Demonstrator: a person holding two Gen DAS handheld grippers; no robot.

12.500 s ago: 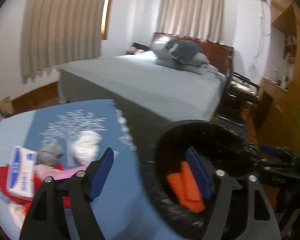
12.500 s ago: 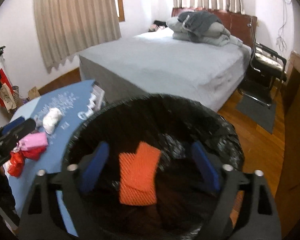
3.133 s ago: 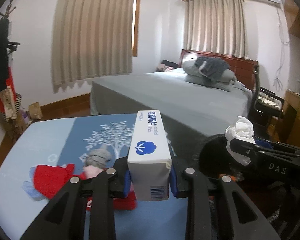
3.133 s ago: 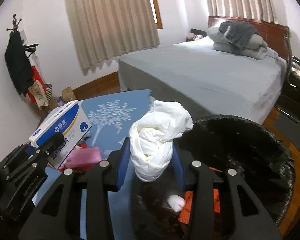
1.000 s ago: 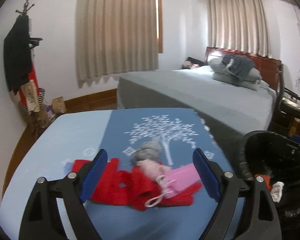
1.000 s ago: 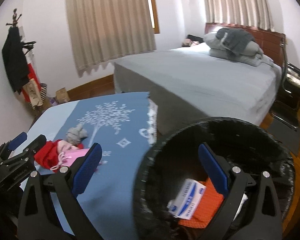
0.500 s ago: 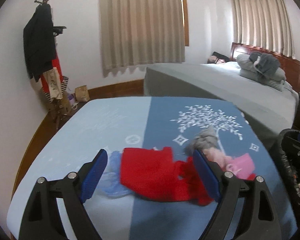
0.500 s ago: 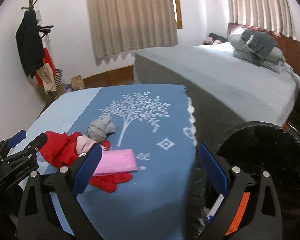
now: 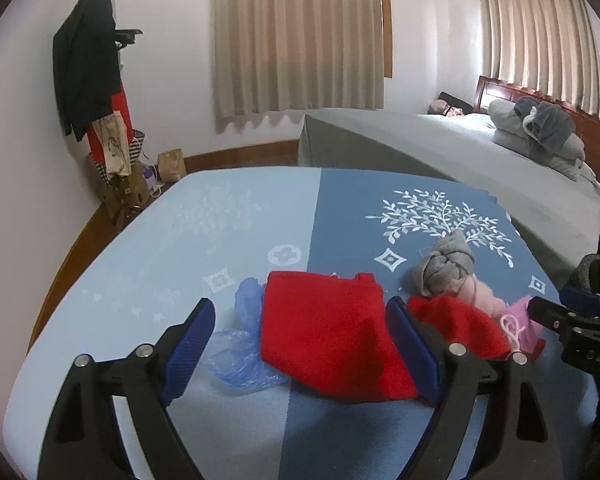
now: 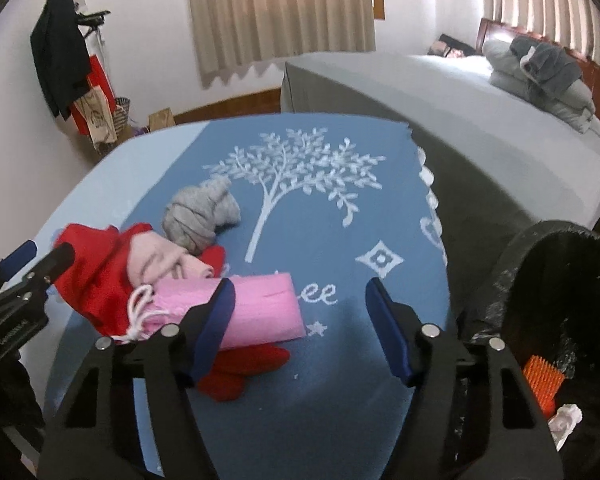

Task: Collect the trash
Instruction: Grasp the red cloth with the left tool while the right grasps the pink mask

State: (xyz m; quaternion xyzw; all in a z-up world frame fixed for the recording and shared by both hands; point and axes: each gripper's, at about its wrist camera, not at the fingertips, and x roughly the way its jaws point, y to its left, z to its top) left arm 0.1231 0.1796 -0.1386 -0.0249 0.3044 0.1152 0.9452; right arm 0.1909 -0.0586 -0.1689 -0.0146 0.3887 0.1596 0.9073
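**Both claws come down on the last heap of litter**

Everything left to collect sits in one loose heap on the blue tablecloth [image 9: 236,240], just this side of the white tree printed on it. The bin [image 10: 556,280], black-lined, stands off the cloth's far right edge, and an orange scrap [image 10: 542,384] and something white already lie inside.

The left gripper [image 9: 300,340] hangs over the heap's near-left end with its jaws spread wide and nothing held. The folded red cloth [image 9: 320,332] lies between the blue pads, untouched, and a crumpled blue plastic film [image 9: 240,344] pokes out from the cloth's left side.

The right gripper [image 10: 300,320] is closing, yet only bare tablecloth shows between its pads. The pink pack [image 10: 256,312] lies just past its left finger, at the heap's right end, with a white cord [image 10: 140,308] looped at the pack's left.

Behind the pink pack rest a pale pink bundle [image 10: 168,264] and a grey knitted ball [image 10: 204,216].

All of it looks light and soft. The red cloth would likely sag and trail, so I would pinch it mid-fold through several layers. The film looks slippery and thin; bunch it first. The pink pack seems squashy but holds its shape, so across its short width is the sound grip.
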